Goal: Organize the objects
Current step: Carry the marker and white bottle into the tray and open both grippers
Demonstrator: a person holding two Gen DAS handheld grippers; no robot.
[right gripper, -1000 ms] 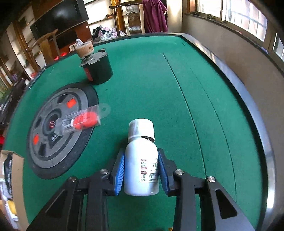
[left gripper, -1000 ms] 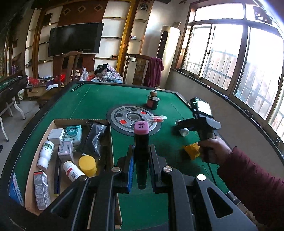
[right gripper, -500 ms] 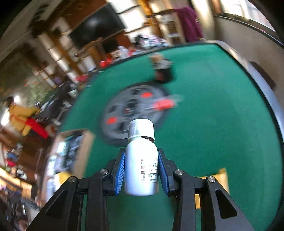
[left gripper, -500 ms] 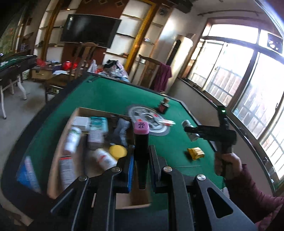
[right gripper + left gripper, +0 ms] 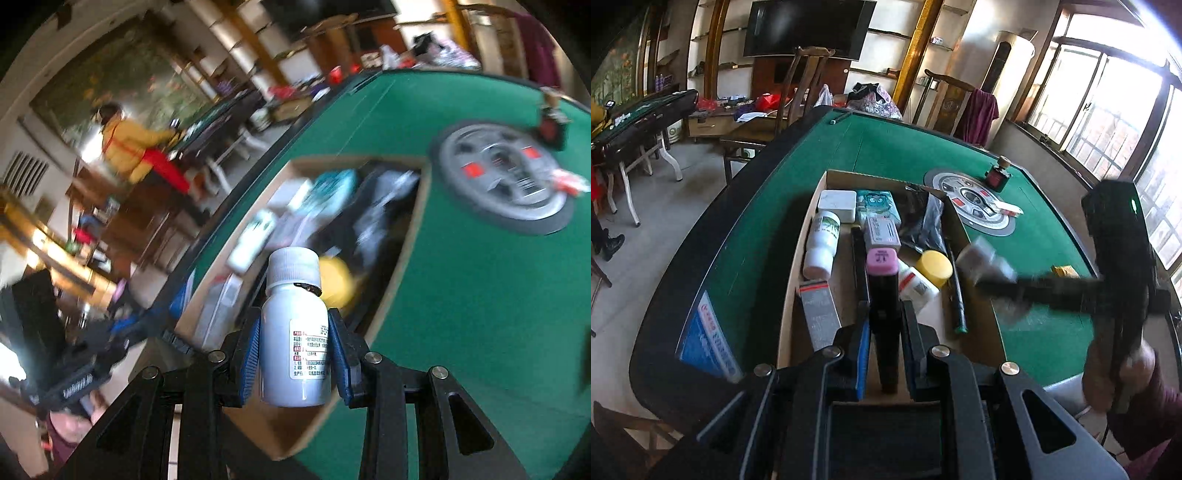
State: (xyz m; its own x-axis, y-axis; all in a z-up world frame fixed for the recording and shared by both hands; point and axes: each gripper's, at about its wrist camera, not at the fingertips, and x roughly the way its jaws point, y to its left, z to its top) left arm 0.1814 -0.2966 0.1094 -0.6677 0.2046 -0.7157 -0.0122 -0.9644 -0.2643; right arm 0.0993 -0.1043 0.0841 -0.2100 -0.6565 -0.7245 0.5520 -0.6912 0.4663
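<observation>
My left gripper [image 5: 884, 334] is shut on a black tube with a pink cap [image 5: 882, 295], held over the near end of the open cardboard box [image 5: 809, 221]. The box holds white bottles, small cartons, a yellow lid [image 5: 936, 263] and a black bag. My right gripper [image 5: 293, 350] is shut on a small white bottle [image 5: 293, 332] with a white cap, held above the box's right wall [image 5: 402, 266]. In the left wrist view the right gripper [image 5: 993, 275] shows blurred at the box's right edge.
The green felt table [image 5: 894, 147] carries a round grey dial plate [image 5: 975, 203], a dark jar with a cork top [image 5: 997, 173], a small red-and-white packet [image 5: 1008, 210] and a yellow packet [image 5: 1063, 271]. A blue-and-white box [image 5: 713, 339] lies left of the cardboard box.
Both grippers have swung left toward the cardboard box. The white bottle has come from the felt near the dial plate to above the box's right wall; the black tube is now over the box.
</observation>
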